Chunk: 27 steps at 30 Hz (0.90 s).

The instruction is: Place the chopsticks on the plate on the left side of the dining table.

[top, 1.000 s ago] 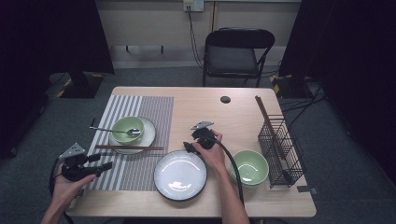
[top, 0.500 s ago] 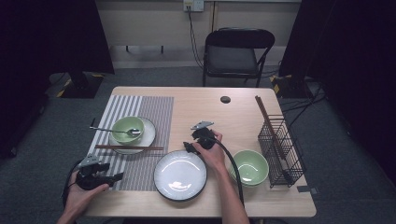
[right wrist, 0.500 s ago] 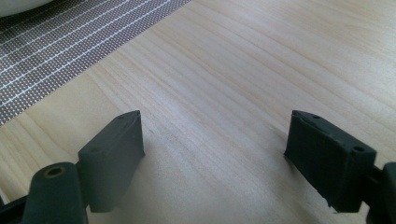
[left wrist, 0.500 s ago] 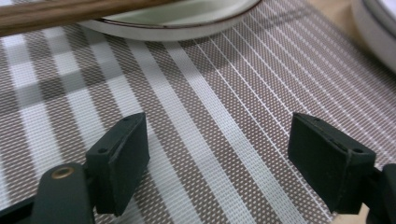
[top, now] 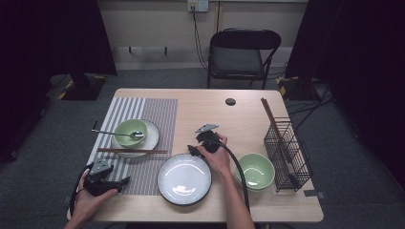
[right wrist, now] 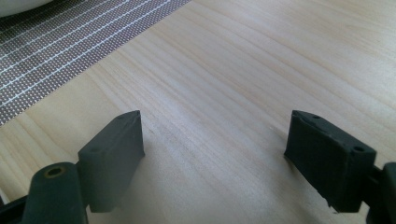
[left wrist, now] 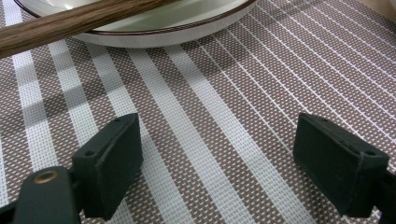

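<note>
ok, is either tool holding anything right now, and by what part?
Nothing is held. The left tool stands open over the striped placemat, its jaws having just been opening with nothing between them. The right tool is open over the bare table.

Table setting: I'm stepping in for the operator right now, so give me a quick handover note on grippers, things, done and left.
Left gripper: open, nothing between its jaws, low over the striped placemat near its front edge; its jaws have just been opening.
Right gripper: open, empty, over bare table behind the white plate.
Chopsticks lie across the small plate under the green bowl with the spoon.
Likely left: second green bowl and the white plate, both off the placemat.
</note>
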Each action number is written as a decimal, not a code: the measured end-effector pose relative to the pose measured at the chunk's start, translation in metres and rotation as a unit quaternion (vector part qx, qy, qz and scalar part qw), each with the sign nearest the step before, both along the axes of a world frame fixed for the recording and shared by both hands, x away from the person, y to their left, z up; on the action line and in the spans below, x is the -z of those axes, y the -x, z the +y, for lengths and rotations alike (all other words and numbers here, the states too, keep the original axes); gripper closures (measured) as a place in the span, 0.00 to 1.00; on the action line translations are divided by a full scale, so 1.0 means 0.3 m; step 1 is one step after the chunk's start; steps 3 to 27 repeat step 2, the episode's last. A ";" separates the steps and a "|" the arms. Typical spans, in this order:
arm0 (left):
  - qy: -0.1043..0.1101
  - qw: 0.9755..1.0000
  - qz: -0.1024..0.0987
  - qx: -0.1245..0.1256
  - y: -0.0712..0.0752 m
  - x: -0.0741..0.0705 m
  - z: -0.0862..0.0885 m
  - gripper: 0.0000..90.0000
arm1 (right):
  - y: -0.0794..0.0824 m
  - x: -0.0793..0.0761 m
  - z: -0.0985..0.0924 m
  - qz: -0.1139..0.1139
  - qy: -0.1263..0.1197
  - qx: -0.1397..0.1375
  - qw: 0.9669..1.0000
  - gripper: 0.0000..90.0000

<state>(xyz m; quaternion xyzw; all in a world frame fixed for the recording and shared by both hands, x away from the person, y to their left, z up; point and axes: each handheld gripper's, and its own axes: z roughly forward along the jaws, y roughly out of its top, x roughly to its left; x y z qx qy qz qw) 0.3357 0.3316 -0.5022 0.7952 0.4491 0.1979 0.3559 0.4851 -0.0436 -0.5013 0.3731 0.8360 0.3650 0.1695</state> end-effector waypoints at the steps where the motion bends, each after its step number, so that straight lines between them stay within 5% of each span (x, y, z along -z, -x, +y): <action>1: 0.000 1.000 0.000 0.000 0.000 0.000 0.000 0.17 | 0.000 0.000 0.000 0.000 0.000 0.000 1.000 0.20; 27: 0.000 1.000 0.000 0.000 0.000 0.000 0.000 0.17 | 0.000 0.000 0.000 0.000 0.000 0.000 1.000 0.20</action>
